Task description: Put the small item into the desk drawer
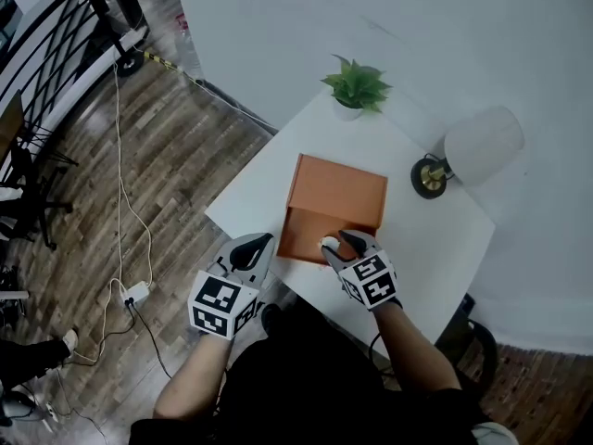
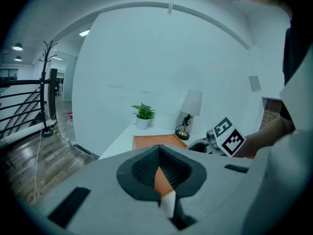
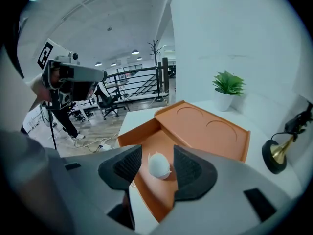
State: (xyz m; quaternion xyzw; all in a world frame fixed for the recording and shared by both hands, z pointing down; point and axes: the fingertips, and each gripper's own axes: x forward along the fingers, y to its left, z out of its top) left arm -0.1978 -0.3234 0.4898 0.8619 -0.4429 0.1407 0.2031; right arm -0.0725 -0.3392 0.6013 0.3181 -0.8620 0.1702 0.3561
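Observation:
An orange desk organiser (image 1: 338,193) stands on the white table (image 1: 435,248), its drawer (image 1: 298,235) pulled out toward me. A small white rounded item (image 1: 329,243) lies on the drawer floor. My right gripper (image 1: 343,246) hangs just above it. In the right gripper view the item (image 3: 159,164) rests between the two dark pads (image 3: 128,164) with a gap on each side; the right gripper (image 3: 157,174) is open and not touching it. My left gripper (image 1: 252,248) hovers at the table's near-left edge, beside the drawer, its tips meeting and nothing held.
A small potted plant (image 1: 357,86) stands at the table's far corner. A brass-based lamp (image 1: 468,151) with a white shade is at the right. White walls close off the far sides. A cable and power strip (image 1: 134,293) lie on the wooden floor at the left.

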